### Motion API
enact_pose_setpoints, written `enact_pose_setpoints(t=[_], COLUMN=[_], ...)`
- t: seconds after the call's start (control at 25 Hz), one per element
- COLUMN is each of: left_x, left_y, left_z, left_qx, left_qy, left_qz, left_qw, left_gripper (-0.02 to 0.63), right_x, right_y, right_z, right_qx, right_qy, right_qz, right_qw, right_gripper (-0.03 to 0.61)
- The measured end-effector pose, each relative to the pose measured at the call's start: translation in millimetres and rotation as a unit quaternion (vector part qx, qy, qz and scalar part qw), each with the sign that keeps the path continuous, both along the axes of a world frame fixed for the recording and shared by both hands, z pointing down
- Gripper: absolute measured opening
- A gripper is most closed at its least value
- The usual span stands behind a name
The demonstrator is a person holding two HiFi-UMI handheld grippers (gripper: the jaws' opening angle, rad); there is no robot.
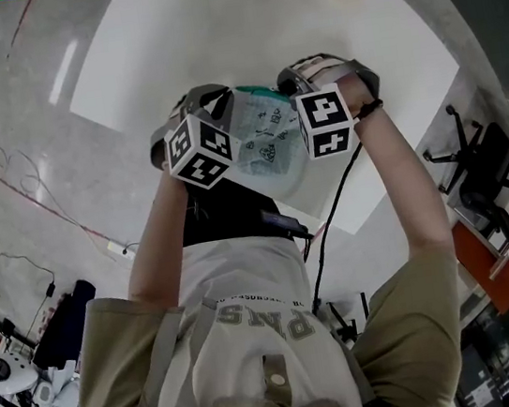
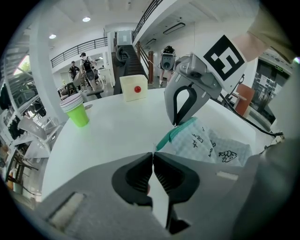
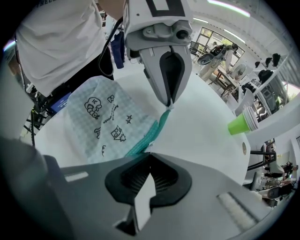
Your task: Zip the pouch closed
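Head view: forearms (image 1: 158, 245) extended, left gripper (image 2: 153, 154) and right gripper (image 3: 149, 153) tipped down, both clamping the pouch (image 1: 269, 143).

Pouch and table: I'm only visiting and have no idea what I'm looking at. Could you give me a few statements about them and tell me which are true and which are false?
1. The pouch has a teal zipper along one edge. True.
2. The pouch fabric is plain. False: it is checked, with small black drawings.
3. The fingers of both grippers are spread wide. False: the left gripper and the right gripper are both shut, each pinching one end of the zipper edge.
4. A green cup stands on the white table. True.
5. The box on the table bears a blue dot. False: the dot is red.
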State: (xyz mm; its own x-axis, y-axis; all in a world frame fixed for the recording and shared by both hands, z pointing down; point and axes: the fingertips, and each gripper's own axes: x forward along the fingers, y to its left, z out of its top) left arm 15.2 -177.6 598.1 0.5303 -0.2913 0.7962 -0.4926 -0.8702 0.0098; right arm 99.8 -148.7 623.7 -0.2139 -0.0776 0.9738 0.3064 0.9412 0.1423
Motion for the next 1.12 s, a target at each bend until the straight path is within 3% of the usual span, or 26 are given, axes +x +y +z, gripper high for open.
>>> enact_pose_setpoints(t=[1.12], left_x=[1.2], left_y=[-4.5], left_z=[5.1], left_qx=[0.0], left_qy=[-0.029], left_qz=[0.011], left_qw=[0.9995], left_gripper=[0.02], right_x=[36.9], right_y=[13.9], right_z=[2.2], right_qx=[-0.01], right_qy=[0.015], right_qz=[0.029], right_qw=[0.999], right_gripper=[0.002])
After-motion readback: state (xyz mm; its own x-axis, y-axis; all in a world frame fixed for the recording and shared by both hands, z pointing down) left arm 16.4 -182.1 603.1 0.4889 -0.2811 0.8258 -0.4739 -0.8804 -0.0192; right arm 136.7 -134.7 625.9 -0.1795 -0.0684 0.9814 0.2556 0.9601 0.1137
